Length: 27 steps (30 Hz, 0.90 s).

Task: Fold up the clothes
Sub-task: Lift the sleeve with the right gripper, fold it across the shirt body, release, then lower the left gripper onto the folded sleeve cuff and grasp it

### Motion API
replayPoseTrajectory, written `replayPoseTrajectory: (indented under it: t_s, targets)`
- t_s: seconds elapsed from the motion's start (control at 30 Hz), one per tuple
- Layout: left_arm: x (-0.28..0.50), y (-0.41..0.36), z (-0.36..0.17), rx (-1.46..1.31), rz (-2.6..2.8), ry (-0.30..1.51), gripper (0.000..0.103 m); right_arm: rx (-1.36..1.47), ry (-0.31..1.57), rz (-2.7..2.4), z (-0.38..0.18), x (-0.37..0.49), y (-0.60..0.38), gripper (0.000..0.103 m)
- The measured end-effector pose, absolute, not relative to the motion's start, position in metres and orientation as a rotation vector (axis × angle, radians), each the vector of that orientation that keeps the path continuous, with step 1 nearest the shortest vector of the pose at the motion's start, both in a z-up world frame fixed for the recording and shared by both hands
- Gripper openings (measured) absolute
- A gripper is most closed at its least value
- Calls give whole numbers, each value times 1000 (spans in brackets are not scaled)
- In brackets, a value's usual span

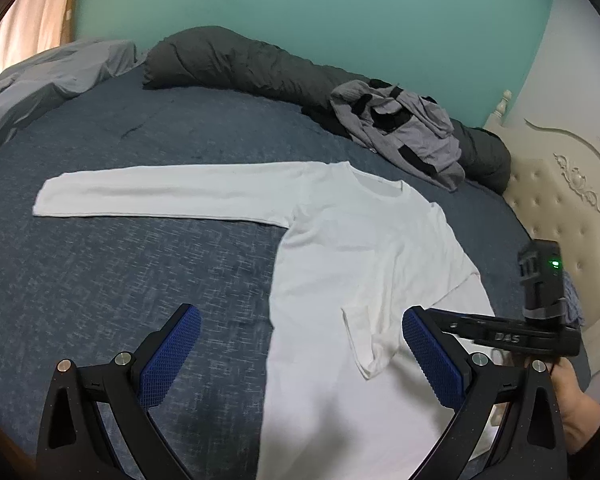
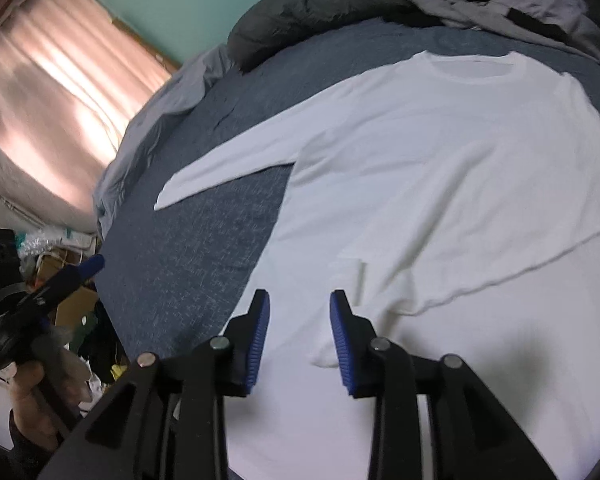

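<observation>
White cotton-like knit, thin and limp: long-sleeved shirt (image 1: 352, 248) spread flat over the blue bedspread (image 1: 120, 272), collar toward the far edge of the bed, hem toward the near edge. One sleeve stretched straight out toward the bed's left side; other sleeve (image 1: 384, 320) already laid across the body, cuff resting near the middle of the torso. Left gripper (image 1: 300, 356) hovering above the lower part of the shirt, jaws spread wide, nothing between the pads. Right gripper (image 2: 298, 338) poised over the folded sleeve's cuff, jaws parted, cloth beneath them but not pinched. Judged light, soft and floppy, likely to sag and crease unless lifted at two points; no risk of breakage, some risk of dragging the bedspread along. Best taken at the outstretched sleeve's cuff and the shoulder seam, or at hem and shoulder along one side. Heaped at the far edge: grey garment (image 1: 400, 132) and rolled dark duvet (image 1: 240, 64), well apart from the shirt.
</observation>
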<state>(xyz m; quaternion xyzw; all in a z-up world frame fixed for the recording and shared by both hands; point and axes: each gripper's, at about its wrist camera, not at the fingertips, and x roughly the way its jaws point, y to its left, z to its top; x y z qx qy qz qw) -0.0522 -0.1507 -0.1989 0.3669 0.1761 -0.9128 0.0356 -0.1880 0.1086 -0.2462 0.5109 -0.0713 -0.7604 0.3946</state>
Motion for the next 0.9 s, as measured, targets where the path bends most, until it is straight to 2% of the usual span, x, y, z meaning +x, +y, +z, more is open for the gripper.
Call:
replayPoseTrajectory:
  t_s: [0.3, 0.57, 0.9]
  targets:
    - [-97, -114, -247, 1338, -2822, 517, 103, 1327, -422, -2117, -280, -200, 209, 31]
    - [-129, -84, -274, 1414, -2813, 385, 103, 1252, -595, -2216, -300, -197, 256, 31]
    - [-158, -74, -298, 1490, -2772, 373, 103, 1171, -560, -2277, -312, -192, 262, 31]
